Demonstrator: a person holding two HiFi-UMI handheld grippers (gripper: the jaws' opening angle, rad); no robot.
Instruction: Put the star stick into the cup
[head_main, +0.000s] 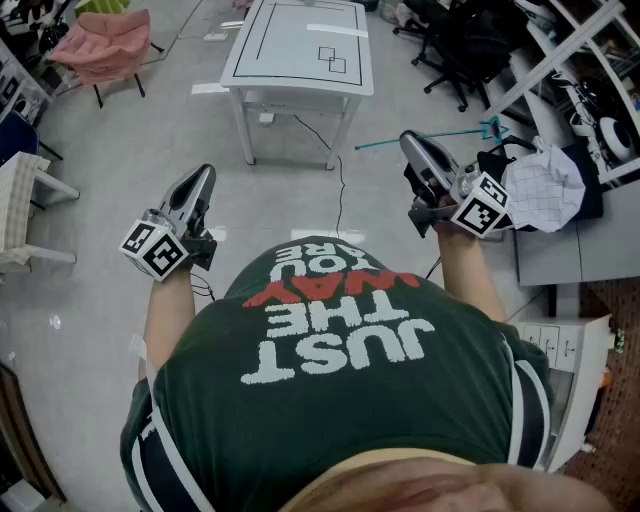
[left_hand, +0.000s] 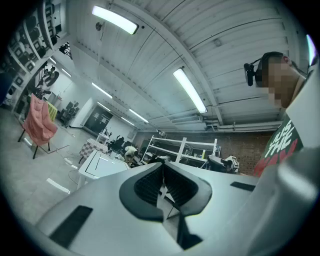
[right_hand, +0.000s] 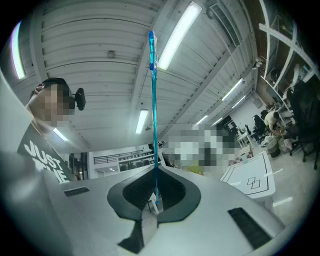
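My right gripper is shut on a thin teal star stick, which runs crosswise through its jaws, one end out to the left and the forked star end to the right. In the right gripper view the stick rises straight up from the closed pads of that gripper toward the ceiling. My left gripper is held at the left side of my body, shut with nothing between its fingers. Both grippers point slightly above level. No cup shows in any view.
A white table with black outlines stands ahead on the grey floor, a cable trailing from it. A pink chair is far left, black office chairs far right. Shelving and a checked cloth crowd the right side.
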